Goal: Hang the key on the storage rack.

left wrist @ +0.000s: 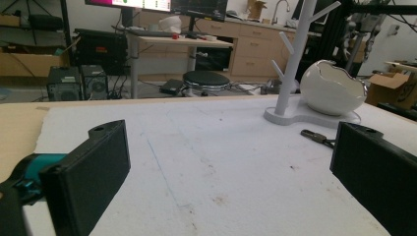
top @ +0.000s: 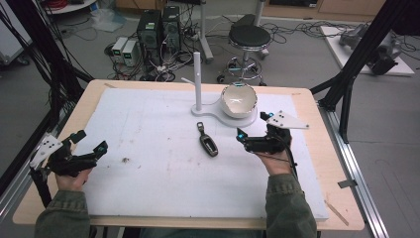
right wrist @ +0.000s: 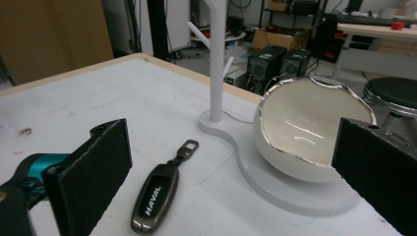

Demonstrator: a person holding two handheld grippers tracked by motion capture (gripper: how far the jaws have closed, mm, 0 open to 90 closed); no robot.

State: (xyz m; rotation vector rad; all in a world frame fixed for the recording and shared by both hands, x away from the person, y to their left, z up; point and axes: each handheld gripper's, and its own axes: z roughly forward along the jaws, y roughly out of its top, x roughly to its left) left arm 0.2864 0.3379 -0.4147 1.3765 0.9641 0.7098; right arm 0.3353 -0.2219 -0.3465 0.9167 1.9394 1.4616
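Since the key fob [right wrist: 154,196] lies flat on the white mat just beside the right gripper [top: 253,140] (jaws wide, holding nothing), it should probably drop low and straddle the fob's narrow sides before closing.

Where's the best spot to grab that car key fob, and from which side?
Probably across the wide body of the car key fob, one jaw on each long edge, coming straight down with the right gripper. It lies flat on the white mat, and its narrow loop end gives less to pinch.
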